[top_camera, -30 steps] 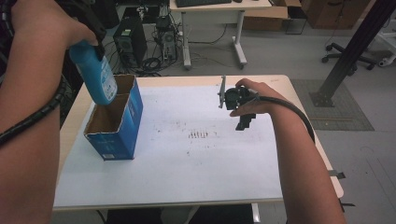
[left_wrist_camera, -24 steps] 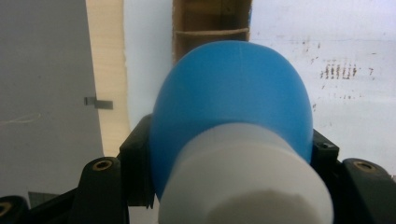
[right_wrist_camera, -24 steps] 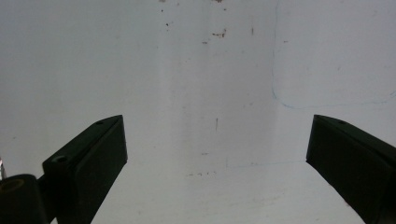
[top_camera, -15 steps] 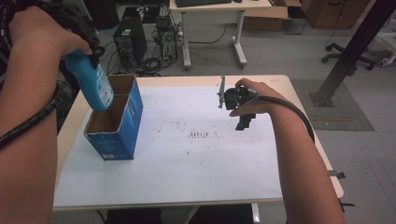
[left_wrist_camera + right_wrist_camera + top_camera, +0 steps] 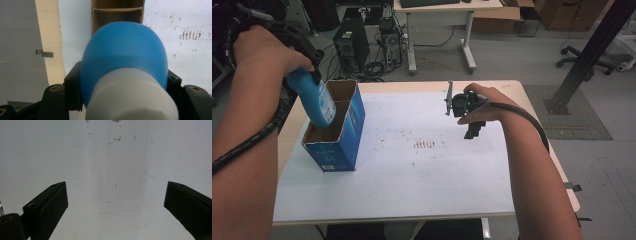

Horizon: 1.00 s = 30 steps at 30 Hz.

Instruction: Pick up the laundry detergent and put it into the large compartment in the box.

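- The blue bottle (image 5: pixel 314 97) was clamped in the left hand-held gripper (image 5: pixel 299 55), whose two black jaws pressed on either side of the bottle just below its white cap (image 5: pixel 132 96).
- The bottle hung tilted at the far left of the bench (image 5: pixel 412 200), its base pointing down into the open top of the blue cardboard box (image 5: pixel 337 145); its lower end was at or just inside the rim of the box's nearer compartment.
- The box stood upright on the left part of the bench. A cardboard divider (image 5: pixel 117 9) split it into two compartments, one nearer and one farther.
- Both compartments showed bare brown cardboard walls; the bottle hid part of the nearer one's inside, so I could not tell whether anything lay there.
- The right hand-held gripper (image 5: pixel 472 117) was held above the right middle of the bench, well apart from the box. Its jaws stood wide apart with nothing between them, and below them was the white, lightly stained bench top.
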{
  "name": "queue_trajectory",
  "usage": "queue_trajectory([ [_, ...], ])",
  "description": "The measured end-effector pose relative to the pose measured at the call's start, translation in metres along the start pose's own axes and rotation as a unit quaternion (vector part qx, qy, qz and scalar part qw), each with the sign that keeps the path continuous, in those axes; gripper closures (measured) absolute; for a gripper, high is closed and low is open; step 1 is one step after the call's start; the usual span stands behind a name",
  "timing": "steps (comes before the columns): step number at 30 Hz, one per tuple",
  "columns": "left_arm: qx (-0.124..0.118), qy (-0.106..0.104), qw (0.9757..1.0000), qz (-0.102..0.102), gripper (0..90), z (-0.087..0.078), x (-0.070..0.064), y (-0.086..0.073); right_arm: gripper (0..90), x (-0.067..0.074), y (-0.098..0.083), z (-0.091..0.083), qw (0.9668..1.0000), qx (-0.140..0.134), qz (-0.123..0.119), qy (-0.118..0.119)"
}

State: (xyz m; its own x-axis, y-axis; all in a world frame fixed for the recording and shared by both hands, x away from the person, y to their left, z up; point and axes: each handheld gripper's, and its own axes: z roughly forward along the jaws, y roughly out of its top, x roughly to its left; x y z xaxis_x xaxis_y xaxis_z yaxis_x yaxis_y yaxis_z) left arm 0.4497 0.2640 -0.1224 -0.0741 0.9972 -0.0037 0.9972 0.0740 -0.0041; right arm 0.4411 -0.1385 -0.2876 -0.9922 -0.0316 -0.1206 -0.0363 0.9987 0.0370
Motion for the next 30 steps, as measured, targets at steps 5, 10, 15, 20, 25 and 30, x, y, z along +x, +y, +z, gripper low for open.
queue_trajectory([
  [5,0.002,0.001,1.0000,0.001,37.7,0.014,0.001,0.000,5.0,0.000,0.001,0.001,1.0000,0.001,-0.001,0.000],
  [10,0.003,0.010,0.9999,0.003,37.7,0.031,0.000,0.001,5.0,0.000,0.003,0.002,1.0000,-0.001,-0.003,0.000],
  [15,0.004,0.010,0.9999,0.010,37.7,0.044,-0.003,0.001,5.0,0.000,0.004,0.002,1.0000,0.000,-0.005,0.000],
  [20,0.004,0.010,0.9999,0.011,37.7,0.054,-0.004,0.000,5.1,0.001,0.004,0.001,1.0000,0.000,-0.004,-0.001],
  [25,0.002,0.015,0.9998,0.011,37.7,0.063,-0.004,-0.001,5.0,0.001,0.003,0.001,1.0000,-0.002,-0.003,-0.002],
  [30,-0.004,0.025,0.9996,0.011,37.7,0.075,-0.005,-0.004,5.1,0.002,0.003,0.001,1.0000,-0.002,-0.005,-0.002],
])
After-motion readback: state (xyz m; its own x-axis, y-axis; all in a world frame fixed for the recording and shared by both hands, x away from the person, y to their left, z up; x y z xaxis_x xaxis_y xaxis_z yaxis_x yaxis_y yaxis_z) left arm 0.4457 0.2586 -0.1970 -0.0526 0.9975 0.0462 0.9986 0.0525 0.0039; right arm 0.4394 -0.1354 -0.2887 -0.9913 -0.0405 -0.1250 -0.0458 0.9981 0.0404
